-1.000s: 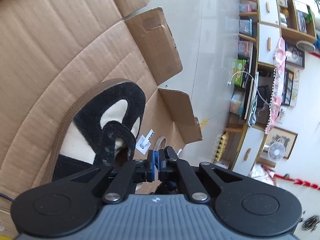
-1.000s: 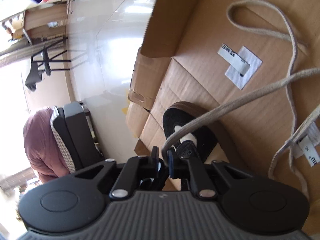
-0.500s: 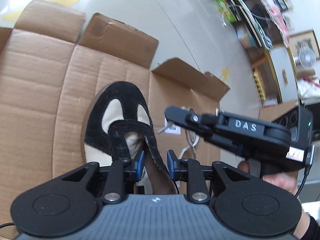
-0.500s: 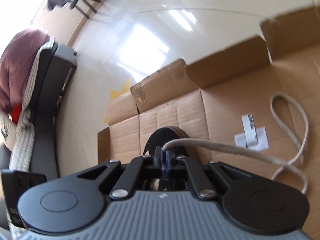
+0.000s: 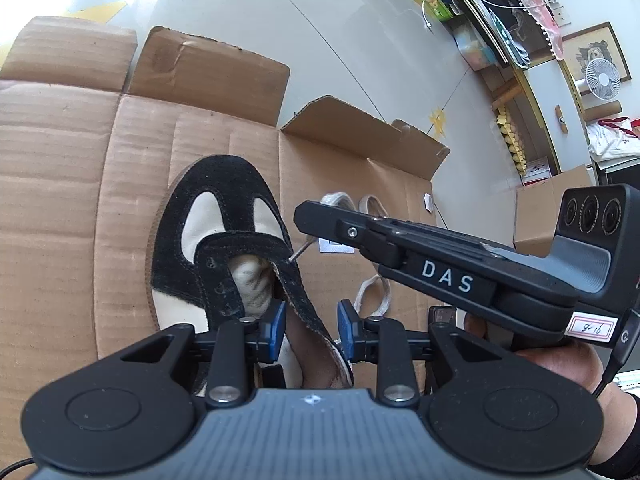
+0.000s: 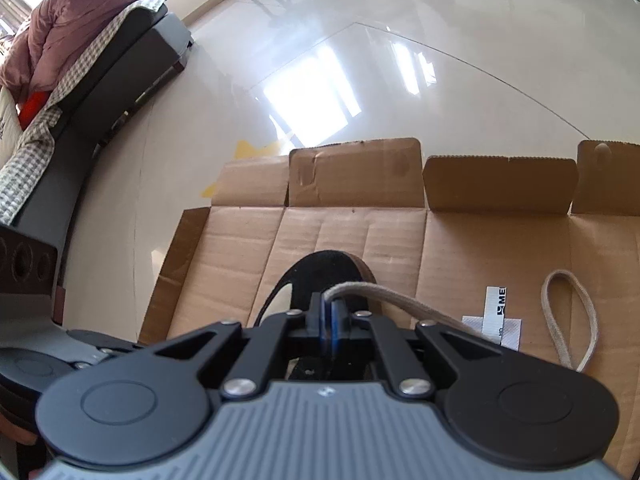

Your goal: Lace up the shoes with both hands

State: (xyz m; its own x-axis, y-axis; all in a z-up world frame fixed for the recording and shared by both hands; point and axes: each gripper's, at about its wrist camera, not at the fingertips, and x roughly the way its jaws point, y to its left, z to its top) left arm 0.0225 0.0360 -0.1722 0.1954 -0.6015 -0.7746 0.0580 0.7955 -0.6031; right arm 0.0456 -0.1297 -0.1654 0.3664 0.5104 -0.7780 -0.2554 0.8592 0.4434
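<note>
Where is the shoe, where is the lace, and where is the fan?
shoe (image 5: 224, 176): left wrist view, on the black suede toe.
lace (image 6: 400, 304): right wrist view, on the strand running from the shut tool.
fan (image 5: 602, 77): left wrist view, on its round white guard.

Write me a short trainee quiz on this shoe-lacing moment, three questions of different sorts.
1. True or false: the right gripper is shut on the lace.
2. Multiple choice: what lies between the fingers of the left gripper?
A. the eyelet flap of the shoe
B. a loose loop of cord
C. a white sticker
3. Short answer: what surface does the shoe rest on?

Key
1. True. The lace runs out from between the closed fingers.
2. A. The fingers stand apart on either side of the flap.
3. Flattened cardboard laid on the floor.
</note>
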